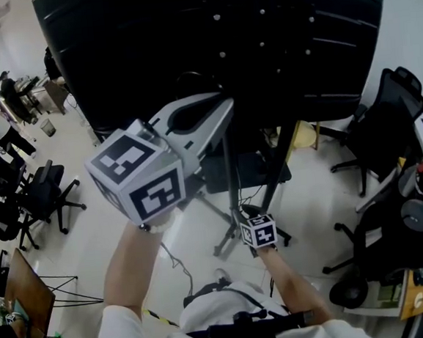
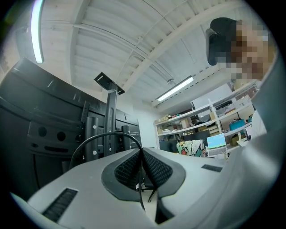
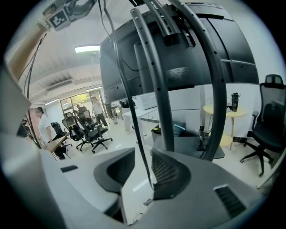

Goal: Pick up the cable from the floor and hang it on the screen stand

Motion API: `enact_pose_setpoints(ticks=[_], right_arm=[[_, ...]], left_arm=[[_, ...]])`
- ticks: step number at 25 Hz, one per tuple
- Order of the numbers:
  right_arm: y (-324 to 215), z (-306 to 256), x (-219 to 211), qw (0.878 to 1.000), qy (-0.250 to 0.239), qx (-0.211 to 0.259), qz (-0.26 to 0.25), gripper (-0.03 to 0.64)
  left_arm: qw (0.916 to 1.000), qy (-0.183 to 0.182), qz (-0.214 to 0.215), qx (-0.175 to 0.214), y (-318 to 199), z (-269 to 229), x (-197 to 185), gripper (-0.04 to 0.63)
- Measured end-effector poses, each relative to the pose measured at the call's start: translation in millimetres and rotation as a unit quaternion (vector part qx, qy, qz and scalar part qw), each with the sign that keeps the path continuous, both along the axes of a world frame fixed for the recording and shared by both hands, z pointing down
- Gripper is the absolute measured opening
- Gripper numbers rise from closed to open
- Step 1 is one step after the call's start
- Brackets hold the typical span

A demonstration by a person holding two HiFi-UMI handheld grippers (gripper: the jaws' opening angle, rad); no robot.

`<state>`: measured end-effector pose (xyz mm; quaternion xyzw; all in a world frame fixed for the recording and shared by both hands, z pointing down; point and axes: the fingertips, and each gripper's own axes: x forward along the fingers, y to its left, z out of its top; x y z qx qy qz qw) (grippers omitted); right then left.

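That cable [image 2: 107,133] looks thin, light, floppy imo. Left gripper [image 2: 142,156] pinches it, loop at 10 o'clock. Right gripper [image 3: 143,159] sits spread round the slack, a decent grab spot.

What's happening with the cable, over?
Left gripper shut on cable. Right gripper open, cable between jaws. Not hung yet; screen stand close ahead.

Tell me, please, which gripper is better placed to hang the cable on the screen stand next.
Left, I think: the left gripper is shut on the cable and raised near the screen stand, while the right gripper sits lower, jaws apart, the cable merely passing between them.
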<state>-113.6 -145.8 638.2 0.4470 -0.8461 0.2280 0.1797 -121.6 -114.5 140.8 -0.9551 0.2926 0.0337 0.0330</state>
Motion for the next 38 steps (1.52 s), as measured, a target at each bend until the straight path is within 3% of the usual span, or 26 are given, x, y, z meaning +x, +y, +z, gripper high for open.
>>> enact_pose_setpoints(ticks=[2,5,10,15,19,22,26,30,35,38], right_arm=[[-3,0,-1,1.000,0.002,0.005,0.001,0.062],[-3,-6,5,1.000,0.001,0.015,0.006,0.025],[2,-39,43,0.999,-0.022,0.040,0.025,0.023],[-15,-160,79,0.988,-0.067,0.141,0.015,0.023],[-28,-266,72,0.971,-0.042,0.228,-0.051,0.023],[-35,-329,58,0.963,-0.042,0.244,-0.108,0.023],[-51,-398,37,0.952,-0.053,0.264,-0.145,0.023],[-71,-460,18,0.939,-0.107,0.281,-0.165,0.023],[-101,-524,-1,0.934,-0.172,0.271,-0.155,0.020],[-125,-561,-6,0.936,-0.170,0.279,-0.130,0.018]], left_arm=[[1.0000,0.004,0.002,0.000,-3,-2,-1,0.017],[0.9999,0.014,-0.008,0.005,-11,-8,-10,0.017],[0.9957,0.028,-0.088,0.004,-38,0,-64,0.015],[0.9872,0.010,-0.153,-0.043,-50,59,-116,0.014],[0.9810,-0.019,-0.182,-0.063,-43,94,-138,0.015],[0.9738,-0.043,-0.209,-0.077,-44,121,-156,0.015],[0.9702,-0.040,-0.218,-0.098,-49,141,-178,0.015],[0.9729,-0.032,-0.211,-0.090,-55,134,-190,0.015],[0.9802,-0.030,-0.185,-0.063,-68,112,-186,0.015],[0.9799,-0.021,-0.194,-0.042,-84,91,-187,0.015]])
